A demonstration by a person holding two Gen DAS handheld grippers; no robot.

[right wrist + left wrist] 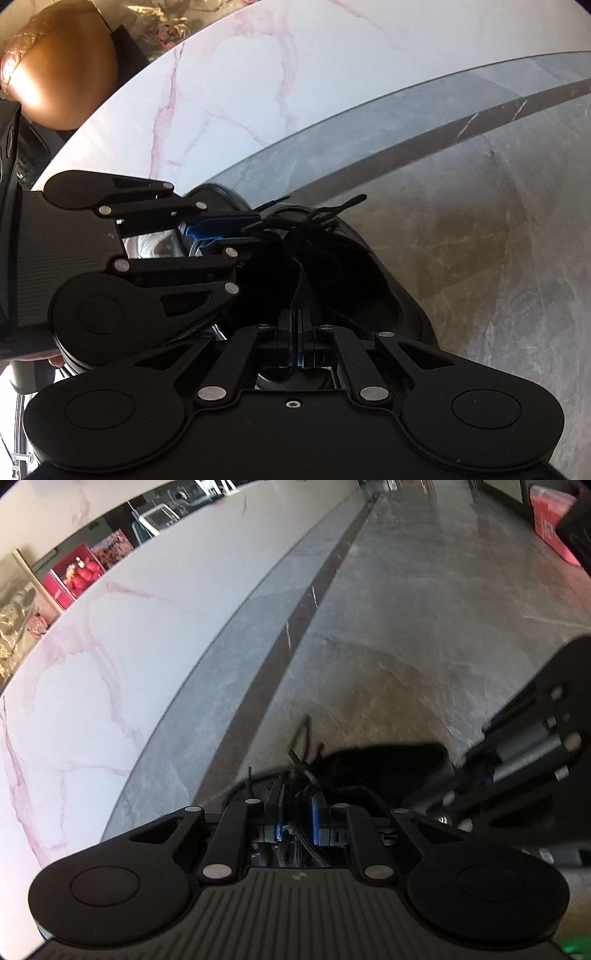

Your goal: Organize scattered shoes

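— Black shoe (pixel 354 273), laced, hanging over grey marble floor (pixel 498 229), close to the white pink-veined wall (pixel 229 92). Held how?

— Pinched by both tools. Right gripper (pixel 295 325) clenched tight on a thin black edge or strap near the shoe's opening; pads nearly touching, blue lining just visible between them.

— And the left gripper (pixel 297 810)?

— Closed too, on a bundle of laces (pixel 301 768) and the upper at the lace end. Small gap left between the blue pads, filled with braided cord. Seen from the right wrist, reaching in from the left side, fingers level across the shoe's front.

— Shoe touching the floor?

— Cannot tell; shadow beneath it on the stone, sole hidden.

— Anything else around?

— Dark stripe (pixel 295 635) running along the floor parallel to the wall. Copper-coloured rounded object (pixel 62 62) up in the corner of the right view. Red boxes (pixel 74 576) far along the wall, orange-red bin (pixel 554 520) at the opposite side, both well apart from the shoe.
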